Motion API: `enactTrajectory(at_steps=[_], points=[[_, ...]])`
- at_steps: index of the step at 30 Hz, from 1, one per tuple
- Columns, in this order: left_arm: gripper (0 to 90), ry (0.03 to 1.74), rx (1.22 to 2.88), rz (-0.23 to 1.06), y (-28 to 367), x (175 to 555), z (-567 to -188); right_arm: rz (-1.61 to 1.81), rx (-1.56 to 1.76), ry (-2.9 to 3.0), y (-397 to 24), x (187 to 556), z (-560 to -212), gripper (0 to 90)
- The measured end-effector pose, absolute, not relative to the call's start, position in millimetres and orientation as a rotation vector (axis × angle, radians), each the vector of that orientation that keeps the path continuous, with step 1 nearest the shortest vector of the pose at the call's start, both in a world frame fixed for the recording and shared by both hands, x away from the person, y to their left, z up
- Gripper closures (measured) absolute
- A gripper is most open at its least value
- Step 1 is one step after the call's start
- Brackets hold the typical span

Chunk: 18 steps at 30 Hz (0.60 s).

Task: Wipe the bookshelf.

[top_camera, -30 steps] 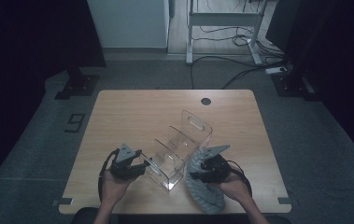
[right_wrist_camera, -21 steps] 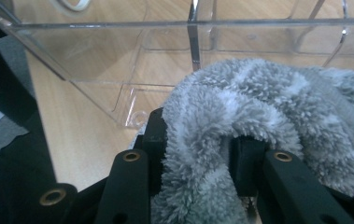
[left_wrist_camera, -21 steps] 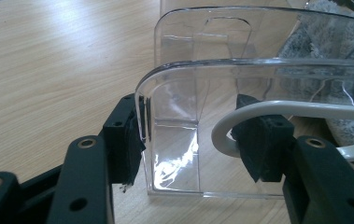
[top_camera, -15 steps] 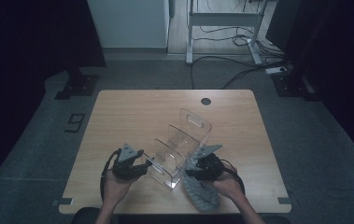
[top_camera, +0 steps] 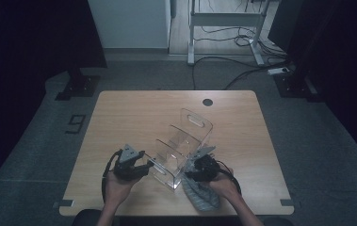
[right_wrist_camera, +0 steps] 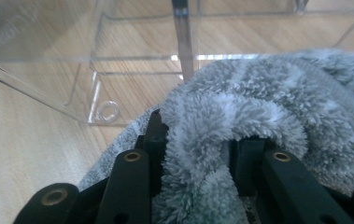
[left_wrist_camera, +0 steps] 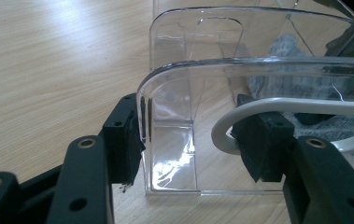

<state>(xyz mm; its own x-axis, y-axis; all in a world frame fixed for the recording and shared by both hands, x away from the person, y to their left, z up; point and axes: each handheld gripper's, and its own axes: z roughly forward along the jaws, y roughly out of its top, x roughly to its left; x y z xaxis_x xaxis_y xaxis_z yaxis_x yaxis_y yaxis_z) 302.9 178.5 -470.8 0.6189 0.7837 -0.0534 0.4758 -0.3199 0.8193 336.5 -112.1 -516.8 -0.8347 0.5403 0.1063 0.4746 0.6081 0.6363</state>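
Fingers of the right gripper pinch a grey fluffy cloth beside the clear organizer; the left gripper clamps its empty end wall.

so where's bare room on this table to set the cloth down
The far-left tabletop beyond the clear organizer is bare, as is the right strip by the round hole. It is crowded at the near edge: both grippers, organizer and grey cloth.

In the right gripper view, the fluffy grey cloth hid the inner faces of the 2 black jaws. The clear plastic divided organiser ran past the top edge, its upper part blurred.
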Motion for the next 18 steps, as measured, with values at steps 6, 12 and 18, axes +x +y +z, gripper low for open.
enactTrajectory(at_steps=[6,12,18], points=[[44.6,0.992,1.978,0.449,179,303,-471,0.98,0.868,2.747,-108,337,-526,65.5],[44.5,0.995,1.972,0.454,180,303,-472,0.957,0.848,2.746,-110,335,-522,65.5],[44.5,0.994,1.972,0.456,180,304,-472,0.992,0.854,2.737,-123,327,-509,65.5]])
